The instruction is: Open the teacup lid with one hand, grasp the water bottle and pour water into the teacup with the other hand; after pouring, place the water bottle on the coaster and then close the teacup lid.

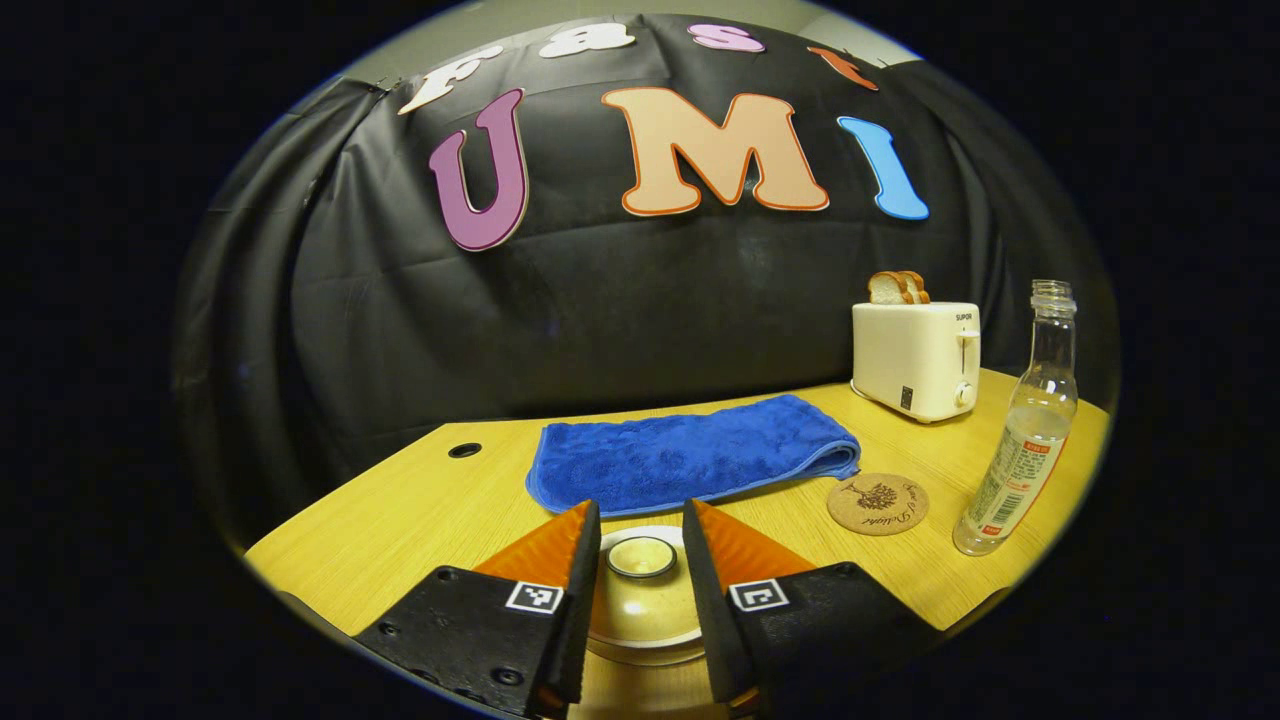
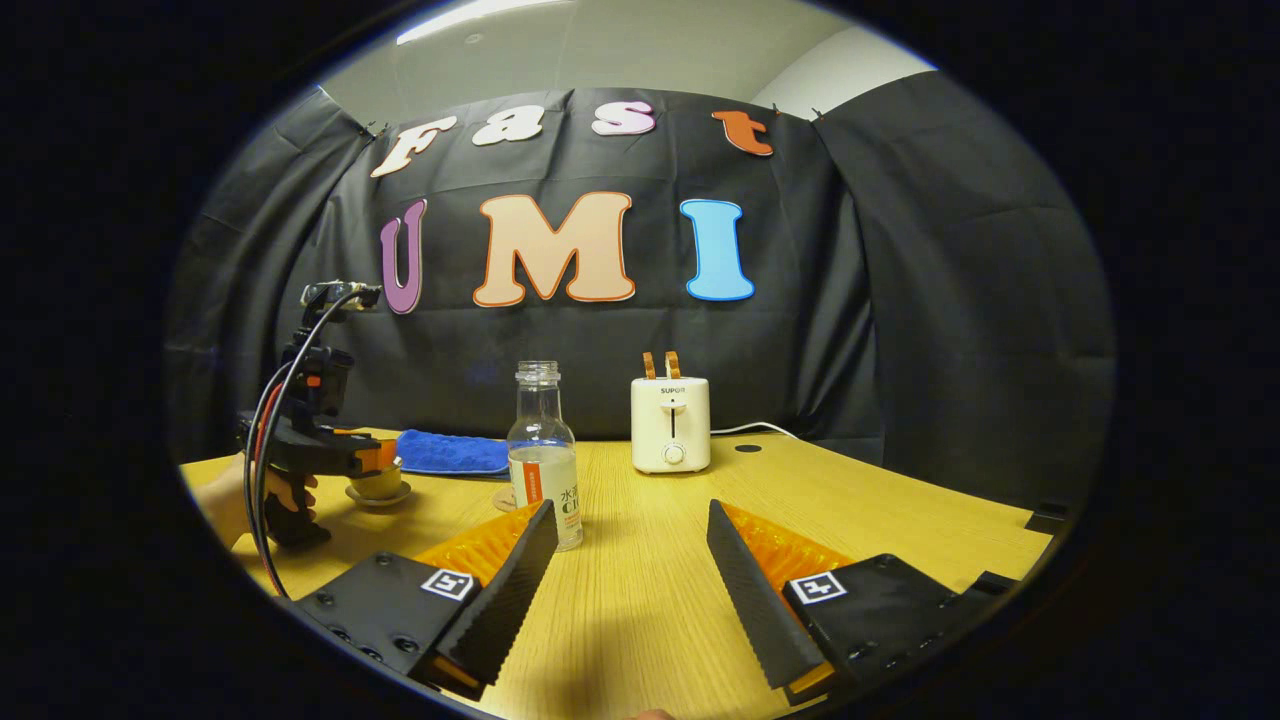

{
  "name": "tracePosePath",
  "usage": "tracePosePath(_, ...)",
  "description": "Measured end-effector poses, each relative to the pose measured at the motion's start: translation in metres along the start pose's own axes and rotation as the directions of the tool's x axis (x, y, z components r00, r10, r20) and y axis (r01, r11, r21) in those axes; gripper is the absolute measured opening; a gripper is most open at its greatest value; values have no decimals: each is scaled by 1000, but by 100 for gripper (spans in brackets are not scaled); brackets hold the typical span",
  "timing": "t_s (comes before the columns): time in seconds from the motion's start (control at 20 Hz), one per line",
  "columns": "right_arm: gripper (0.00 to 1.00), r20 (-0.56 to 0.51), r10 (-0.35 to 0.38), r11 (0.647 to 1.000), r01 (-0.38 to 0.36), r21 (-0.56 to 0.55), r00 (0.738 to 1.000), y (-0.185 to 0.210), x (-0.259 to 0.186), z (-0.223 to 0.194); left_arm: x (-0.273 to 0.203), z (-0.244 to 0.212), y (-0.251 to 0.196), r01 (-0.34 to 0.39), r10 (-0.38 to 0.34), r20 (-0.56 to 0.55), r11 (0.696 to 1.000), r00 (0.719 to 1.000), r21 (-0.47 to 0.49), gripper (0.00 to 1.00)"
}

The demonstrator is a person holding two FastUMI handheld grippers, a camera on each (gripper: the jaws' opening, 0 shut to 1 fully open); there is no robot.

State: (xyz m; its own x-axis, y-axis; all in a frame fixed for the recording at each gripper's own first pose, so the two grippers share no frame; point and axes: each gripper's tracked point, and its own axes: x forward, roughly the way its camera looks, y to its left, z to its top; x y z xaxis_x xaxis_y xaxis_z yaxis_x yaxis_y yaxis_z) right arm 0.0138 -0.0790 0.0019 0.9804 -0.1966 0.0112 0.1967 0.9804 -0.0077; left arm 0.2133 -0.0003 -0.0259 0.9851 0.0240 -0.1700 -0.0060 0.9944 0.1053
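Note:
In the left gripper view the teacup's pale lid [image 1: 640, 605] lies between my left gripper's [image 1: 640, 510] fingers. Its round knob [image 1: 641, 557] sits in the gap, with a thin space on each side, so the gripper is open around it. The clear, uncapped water bottle [image 1: 1020, 440] stands at the right, beside the round cork coaster [image 1: 878, 503]. In the right gripper view my right gripper [image 2: 631, 506] hovers open over bare table, just right of the bottle [image 2: 541, 460]. Farther left, a hand holds the left gripper [image 2: 372, 460] at the teacup [image 2: 378, 487].
A folded blue towel [image 1: 690, 452] lies behind the cup. A white toaster [image 1: 915, 358] with two bread slices stands at the back right, its cord trailing on the wooden table [image 2: 860, 500]. Cable holes sit near the table's far edge.

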Motion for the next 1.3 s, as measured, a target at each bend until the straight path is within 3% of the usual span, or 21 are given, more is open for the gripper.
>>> tracePosePath(0.15, 92, 0, 1, 1000, -1, 0, 1000, 0, 0, 0, 0, -4, -2, 9, -9, -18, 1000, 1000, 15, 43)
tracePosePath(0.2, 97, -1, 1, 1000, -1, 1, 1000, 0, 0, 0, 0, -5, -1, 9, -9, -24, 1000, 1000, 21, 39)
tracePosePath(0.4, 97, 0, 1, 1000, -1, 0, 1000, 0, 0, 0, -2, -2, -2, 14, -14, -17, 1000, 1000, 17, 31)
tracePosePath(0.45, 92, -1, 1, 1000, -1, 0, 1000, 0, 0, 0, -1, -4, -2, 13, -13, -20, 1000, 1000, 18, 31)
tracePosePath(0.55, 97, -1, 1, 1000, -1, 0, 1000, 0, 0, 0, -2, -2, -1, 14, -14, -17, 1000, 1000, 15, 30)
tracePosePath(0.8, 97, -1, 1, 1000, -1, -1, 1000, 0, 0, 0, -3, -1, 3, -4, 4, -6, 1000, 1000, 7, 29)
tracePosePath(1.05, 97, 0, 1, 1000, -1, -1, 1000, 0, -1, 1, -5, 2, 0, 28, -28, 16, 999, 999, -18, 25)
tracePosePath(1.1, 92, -1, 1, 1000, -1, 0, 1000, 0, 0, 0, -6, 3, 1, 27, -27, 22, 999, 999, -22, 22)
tracePosePath(1.15, 97, 0, 1, 1000, -1, -1, 1000, 0, 0, 1, -7, 3, 0, 28, -27, 27, 999, 999, -21, 22)
tracePosePath(1.3, 97, 0, 7, 1000, -7, -1, 1000, 2, 0, 0, -11, 10, -3, 38, -38, 69, 999, 997, -2, 22)
